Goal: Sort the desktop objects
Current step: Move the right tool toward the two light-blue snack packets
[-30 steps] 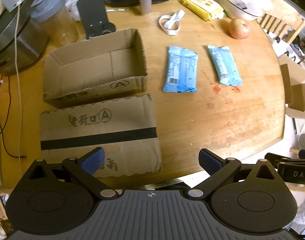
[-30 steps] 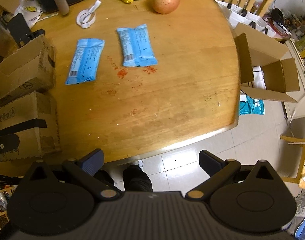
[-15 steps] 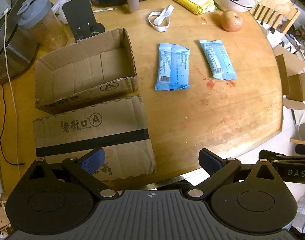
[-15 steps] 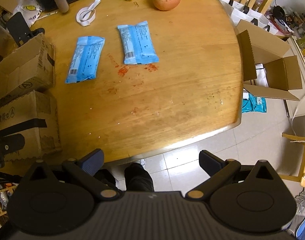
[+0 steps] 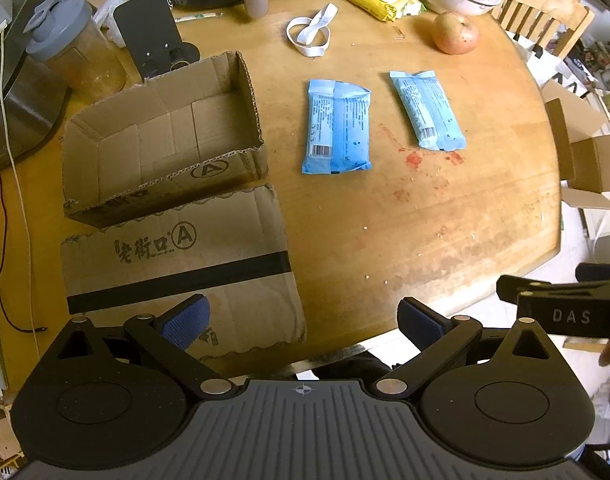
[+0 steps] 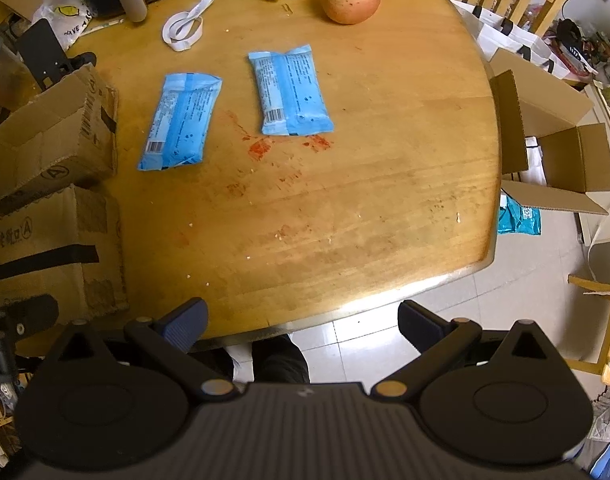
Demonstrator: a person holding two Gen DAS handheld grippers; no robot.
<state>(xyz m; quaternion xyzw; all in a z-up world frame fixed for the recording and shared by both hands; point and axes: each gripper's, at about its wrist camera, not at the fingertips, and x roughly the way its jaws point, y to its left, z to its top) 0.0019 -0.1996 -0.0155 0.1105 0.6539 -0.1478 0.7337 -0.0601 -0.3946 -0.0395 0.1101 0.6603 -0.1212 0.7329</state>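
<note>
Blue wrappers mark the two packets to sort: the left blue packet [image 5: 337,128] and the right blue packet [image 5: 427,110] lie flat and apart on the wooden counter [image 5: 445,220], between the open cardboard box [image 5: 161,136] and the apple [image 5: 455,33]. Compared with a second ago, the left wrist view sits higher and farther back, so the box, its folded-down flap [image 5: 177,264] and the packets appear lower and more of the far clutter shows; the packets themselves have not shifted. The right wrist view has changed only slightly. The left claw [image 5: 305,320] is spread wide with nothing between its blue pads, hovering over the near counter edge and the flap. The right claw [image 6: 303,314] is equally released, empty, hanging over the counter's rim and the tiled floor [image 6: 525,256].
</note>
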